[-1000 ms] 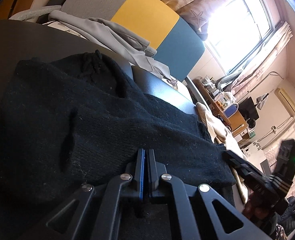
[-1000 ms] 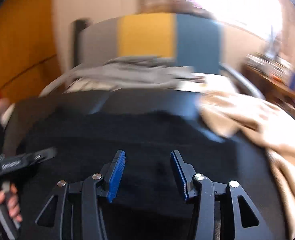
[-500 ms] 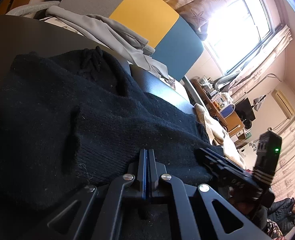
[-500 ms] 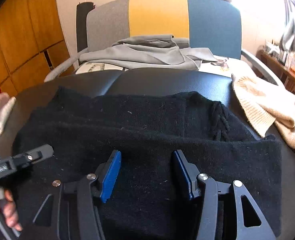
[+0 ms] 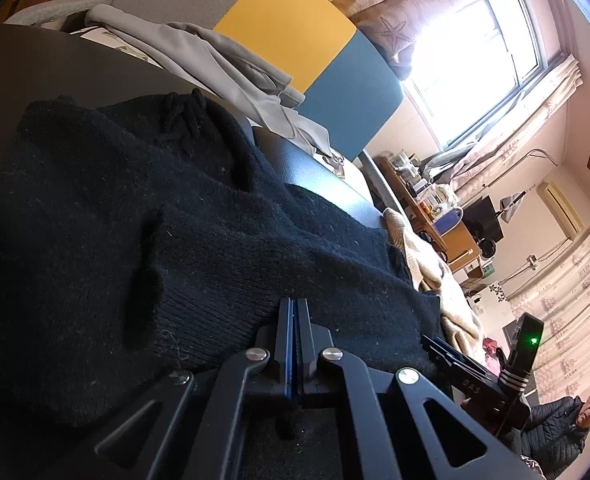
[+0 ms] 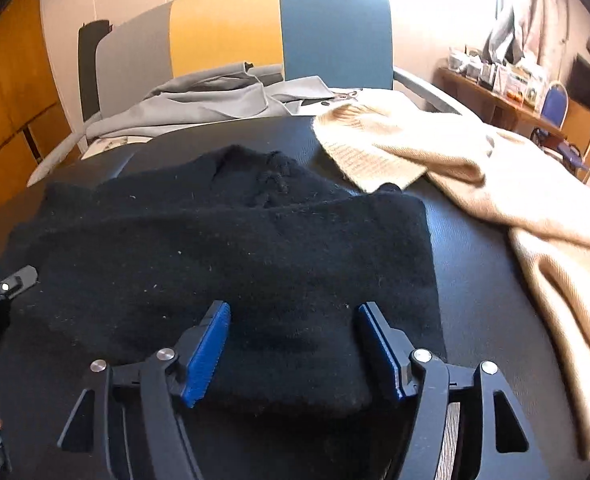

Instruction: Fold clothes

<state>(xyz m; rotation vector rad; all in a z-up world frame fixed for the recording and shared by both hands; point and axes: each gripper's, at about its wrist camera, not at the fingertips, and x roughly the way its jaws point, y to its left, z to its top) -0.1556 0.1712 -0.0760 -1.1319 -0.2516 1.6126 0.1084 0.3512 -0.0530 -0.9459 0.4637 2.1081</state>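
A black knit sweater (image 5: 175, 220) (image 6: 235, 248) lies folded into a wide band on the black padded table (image 6: 483, 300). My left gripper (image 5: 293, 302) is shut, its tips on the sweater's near edge at the left end; I cannot tell if fabric is pinched. In the right wrist view the left gripper (image 6: 19, 276) shows at the far left, held by a hand. My right gripper (image 6: 293, 308) hangs just above the sweater's near right part, its jaws opening, blue pads apart and pressing nothing. The left wrist view catches the right gripper (image 5: 431, 340) at the sweater's right end.
A beige knit garment (image 6: 495, 176) (image 5: 427, 264) sprawls over the table's right side, touching the black sweater's far corner. Grey clothes (image 6: 215, 100) lie on a grey, yellow and blue chair (image 6: 279, 28) behind the table. A cluttered desk (image 6: 495, 92) stands at right; a person (image 5: 567, 420) sits beyond.
The right gripper swung right and lower over the sweater and its pads spread wider. The left gripper stayed shut in place at the near edge.
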